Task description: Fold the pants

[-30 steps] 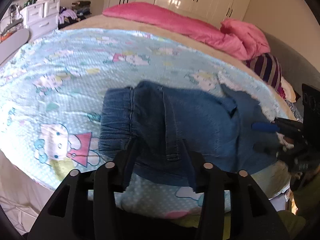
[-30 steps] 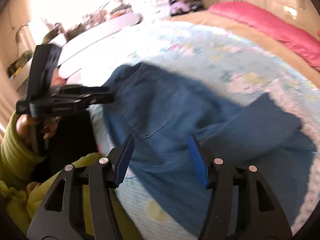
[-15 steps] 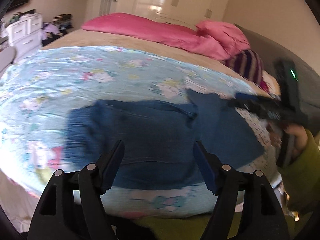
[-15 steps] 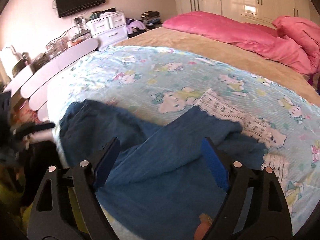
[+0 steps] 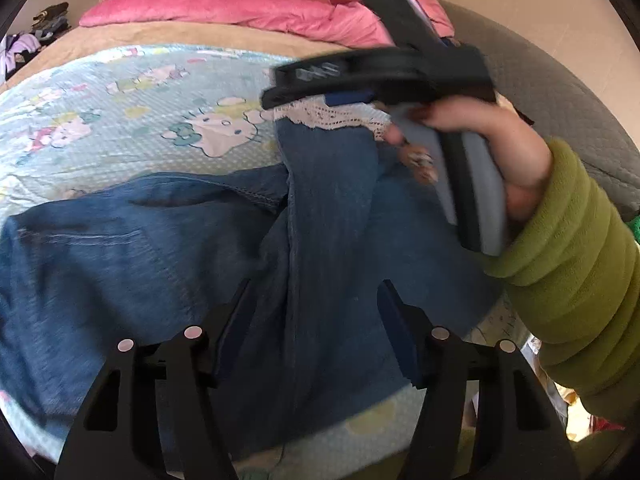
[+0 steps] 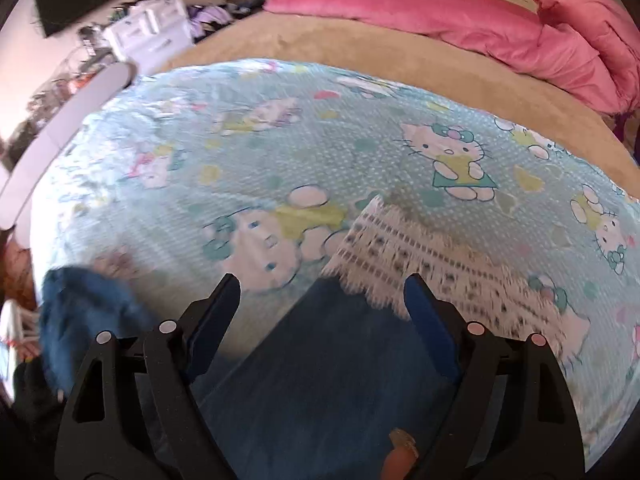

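Blue denim pants (image 5: 168, 256) lie partly folded on the cartoon-cat bedspread (image 5: 120, 112), a leg with a white lace hem (image 5: 332, 114) reaching to the far right. My left gripper (image 5: 314, 304) is open and empty just above the middle of the pants. My right gripper (image 5: 280, 92) hovers over the lace hem in the left wrist view. In the right wrist view that gripper (image 6: 322, 294) is open and empty above the leg (image 6: 320, 380), with the lace hem (image 6: 404, 252) just ahead of its fingertips.
A pink duvet (image 6: 440, 20) lies along the far side of the bed, over a tan sheet (image 6: 360, 52). A grey padded headboard (image 5: 560, 92) curves at the right. White drawers (image 6: 148, 36) and clutter stand at the far left.
Both grippers have moved right along the pants toward the leg end. My right gripper now hangs over the lace hem. My left gripper has come down closer to the denim.
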Available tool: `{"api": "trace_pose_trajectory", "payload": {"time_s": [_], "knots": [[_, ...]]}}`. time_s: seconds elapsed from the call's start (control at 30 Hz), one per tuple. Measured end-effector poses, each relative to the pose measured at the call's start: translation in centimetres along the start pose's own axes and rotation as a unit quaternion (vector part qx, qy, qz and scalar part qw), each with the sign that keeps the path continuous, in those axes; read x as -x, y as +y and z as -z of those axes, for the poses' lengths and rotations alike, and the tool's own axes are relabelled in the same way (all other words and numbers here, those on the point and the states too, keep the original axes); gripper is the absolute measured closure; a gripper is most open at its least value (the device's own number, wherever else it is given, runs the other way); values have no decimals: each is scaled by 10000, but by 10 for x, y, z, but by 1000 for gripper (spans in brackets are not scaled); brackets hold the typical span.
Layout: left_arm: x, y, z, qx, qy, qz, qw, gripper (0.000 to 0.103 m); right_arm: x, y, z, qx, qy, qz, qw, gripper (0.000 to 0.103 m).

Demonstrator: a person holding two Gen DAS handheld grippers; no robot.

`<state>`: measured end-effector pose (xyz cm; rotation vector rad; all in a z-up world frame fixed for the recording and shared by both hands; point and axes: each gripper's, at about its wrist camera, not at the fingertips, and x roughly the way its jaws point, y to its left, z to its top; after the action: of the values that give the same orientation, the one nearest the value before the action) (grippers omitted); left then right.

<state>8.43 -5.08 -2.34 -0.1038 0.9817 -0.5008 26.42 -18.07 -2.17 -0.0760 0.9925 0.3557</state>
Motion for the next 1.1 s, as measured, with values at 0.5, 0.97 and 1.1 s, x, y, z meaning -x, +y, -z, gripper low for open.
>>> {"api": "trace_pose_trajectory", "payload": {"time_s": [0.5,0.97,1.1], "knots": [[-18,11,9,86,-51,288,9995,72,-17,-52,-8,-629,-243,172,9976,96],[5,1,14,-192,-299,60,9994,99,129,-114,73,-1343,-1004,-18,9858,96],[15,-8,13,-501,-441,-78,9977,99,157,-125,105,-1565,-974,-113,9828,96]]}}
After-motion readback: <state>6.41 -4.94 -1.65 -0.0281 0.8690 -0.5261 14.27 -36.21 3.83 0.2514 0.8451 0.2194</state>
